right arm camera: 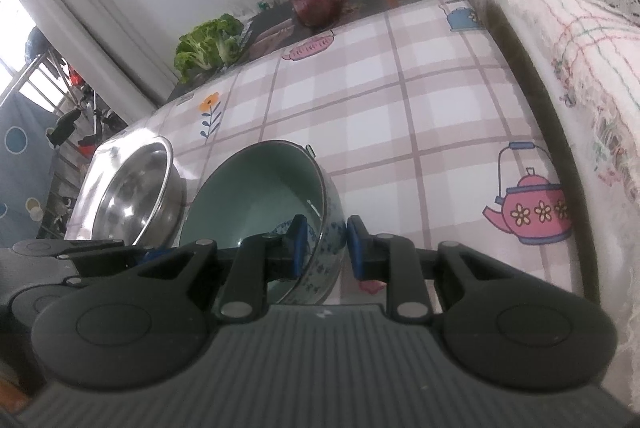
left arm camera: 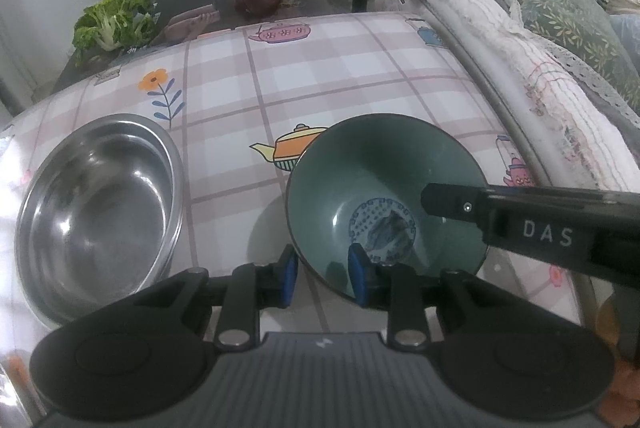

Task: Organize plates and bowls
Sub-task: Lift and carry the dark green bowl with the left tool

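Both hand-held grippers (left arm camera: 322,278) (right arm camera: 327,248) straddle green bowl (left arm camera: 372,184) rim, angled downward.

Each gripper is matte black, with a ribbed grey body, 2 round black discs, linkage arms on silver pins and 2 blue-padded fingers: left gripper (left arm camera: 322,274), right gripper (right arm camera: 327,246). One bears white "DAS" lettering.
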